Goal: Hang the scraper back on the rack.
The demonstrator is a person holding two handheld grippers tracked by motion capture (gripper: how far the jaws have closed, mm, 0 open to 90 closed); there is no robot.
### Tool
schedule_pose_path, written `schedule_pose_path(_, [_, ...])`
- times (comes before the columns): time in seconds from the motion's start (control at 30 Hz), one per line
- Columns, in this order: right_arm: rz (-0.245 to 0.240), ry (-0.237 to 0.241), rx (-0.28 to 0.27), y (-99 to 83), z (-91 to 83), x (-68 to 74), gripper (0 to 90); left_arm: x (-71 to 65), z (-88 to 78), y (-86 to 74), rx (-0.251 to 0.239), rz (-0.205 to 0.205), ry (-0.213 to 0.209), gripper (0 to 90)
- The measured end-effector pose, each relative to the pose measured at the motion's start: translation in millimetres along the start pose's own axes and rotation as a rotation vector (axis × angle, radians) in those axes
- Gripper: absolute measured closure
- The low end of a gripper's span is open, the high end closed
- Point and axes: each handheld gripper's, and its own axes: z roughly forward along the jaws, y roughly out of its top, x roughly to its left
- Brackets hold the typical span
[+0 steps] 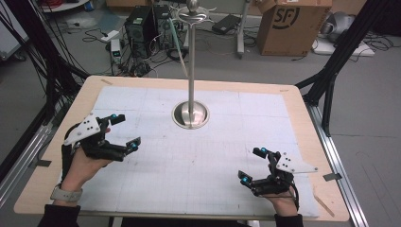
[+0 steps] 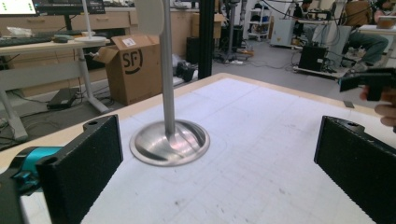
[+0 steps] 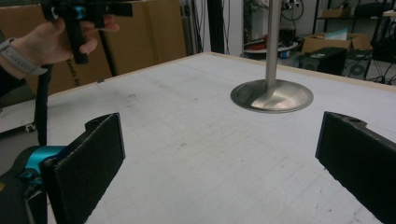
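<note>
Holding both tools low over the white mat (image 1: 156,170), the person has nothing gripped: the left gripper (image 1: 122,132) stands with its jaws spread wide and empty, and the right gripper (image 1: 253,165) is likewise spread with only bare mat between its pads. The nearest thing to either is the metal stand (image 1: 190,66), upright on its round dished base (image 1: 190,115) at the middle of the far half of the table (image 1: 302,123), well apart from both tools. In the left gripper view the stand's pole (image 2: 167,70) rises ahead and slightly left of centre; in the right gripper view the base (image 3: 272,95) sits ahead toward the right jaw. Judging from this, the step in hand is an approach to the stand. Doing it well probably means bringing one gripper in level, keeping the jaws spread until the pole sits squarely between the pads, and closing low on the pole, just above the base, since a high grip on so tall and smooth a rod could tip it or let it slip
</note>
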Motion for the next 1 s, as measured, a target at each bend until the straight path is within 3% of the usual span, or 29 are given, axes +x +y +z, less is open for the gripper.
schedule_pose_path(0.1, [-0.005,-0.009,-0.016,0.7,-0.9,-0.6,0.1,-4.3,-8.8,-11.9,0.002,0.008,0.011,1.7])
schedule_pose_path(0.4, [-0.006,-0.039,-0.032,-0.3,-2.5,-4.0,0.2,-2.4,-39.3,-48.5,-0.041,-0.054,0.058,1.7])
schedule_pose_path(0.8, [-0.027,-0.084,-0.039,-3.4,-1.9,-8.8,0.1,-7.6,-58.2,-60.1,-0.03,-0.035,0.114,1.7])
schedule_pose_path(1.0, [-0.031,-0.089,-0.042,-8.1,-3.2,-10.4,0.1,-13.3,-62.5,-61.3,-0.06,-0.025,0.121,1.7])
